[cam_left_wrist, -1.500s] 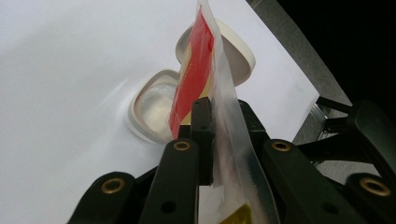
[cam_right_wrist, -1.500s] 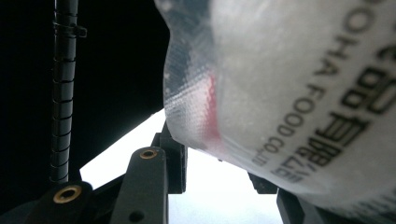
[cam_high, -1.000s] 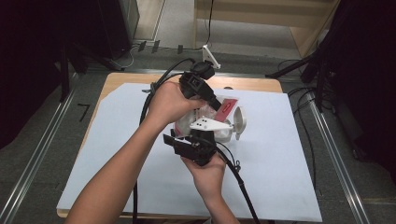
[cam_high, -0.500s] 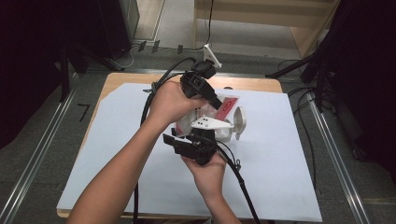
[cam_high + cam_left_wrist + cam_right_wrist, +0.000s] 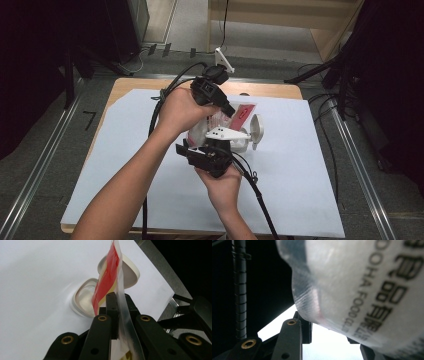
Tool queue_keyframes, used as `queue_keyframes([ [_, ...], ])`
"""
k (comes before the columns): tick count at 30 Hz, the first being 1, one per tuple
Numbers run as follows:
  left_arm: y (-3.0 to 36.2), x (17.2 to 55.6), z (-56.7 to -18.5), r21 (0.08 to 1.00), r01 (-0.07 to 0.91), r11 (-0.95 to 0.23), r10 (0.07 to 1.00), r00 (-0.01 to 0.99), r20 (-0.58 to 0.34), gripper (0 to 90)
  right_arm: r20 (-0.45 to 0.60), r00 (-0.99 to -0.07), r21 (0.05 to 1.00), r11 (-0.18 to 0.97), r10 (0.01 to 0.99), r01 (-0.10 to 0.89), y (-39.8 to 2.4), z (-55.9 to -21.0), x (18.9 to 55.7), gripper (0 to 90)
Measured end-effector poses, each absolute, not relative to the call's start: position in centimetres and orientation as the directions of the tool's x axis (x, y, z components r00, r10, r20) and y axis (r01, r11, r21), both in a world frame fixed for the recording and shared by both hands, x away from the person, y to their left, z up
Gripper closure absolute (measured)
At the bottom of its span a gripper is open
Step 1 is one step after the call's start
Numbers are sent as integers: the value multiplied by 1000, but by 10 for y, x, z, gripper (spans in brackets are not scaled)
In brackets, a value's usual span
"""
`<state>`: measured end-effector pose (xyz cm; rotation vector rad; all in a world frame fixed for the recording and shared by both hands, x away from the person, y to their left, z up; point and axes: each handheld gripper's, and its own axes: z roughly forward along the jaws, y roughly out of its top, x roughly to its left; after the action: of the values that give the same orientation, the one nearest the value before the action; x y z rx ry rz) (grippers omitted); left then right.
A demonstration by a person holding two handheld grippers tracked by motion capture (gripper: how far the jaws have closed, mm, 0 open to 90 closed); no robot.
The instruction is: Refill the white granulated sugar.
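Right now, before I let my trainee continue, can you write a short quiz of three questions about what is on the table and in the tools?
1. True or false: the left tool is shut on the edge of the clear bag.
2. Which colour is the strip along that bag? A blue, B red, C green.
3. Is the white case lying on the paper sheet open or closed?

Key: 1 true. 2 B. 3 open, with its lid folded back beside it.
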<state>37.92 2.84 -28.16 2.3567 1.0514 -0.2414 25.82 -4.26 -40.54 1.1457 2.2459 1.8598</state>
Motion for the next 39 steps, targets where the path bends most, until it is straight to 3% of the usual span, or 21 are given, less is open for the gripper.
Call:
queue_keyframes([
  [34,17,382,-278,399,724,-563,633,688,-354,855,442,-735,847,31,513,531,-46,-393,260,642],
  [39,17,382,-278,398,721,-567,629,691,-356,854,451,-735,844,25,507,536,-45,-393,259,599],
])
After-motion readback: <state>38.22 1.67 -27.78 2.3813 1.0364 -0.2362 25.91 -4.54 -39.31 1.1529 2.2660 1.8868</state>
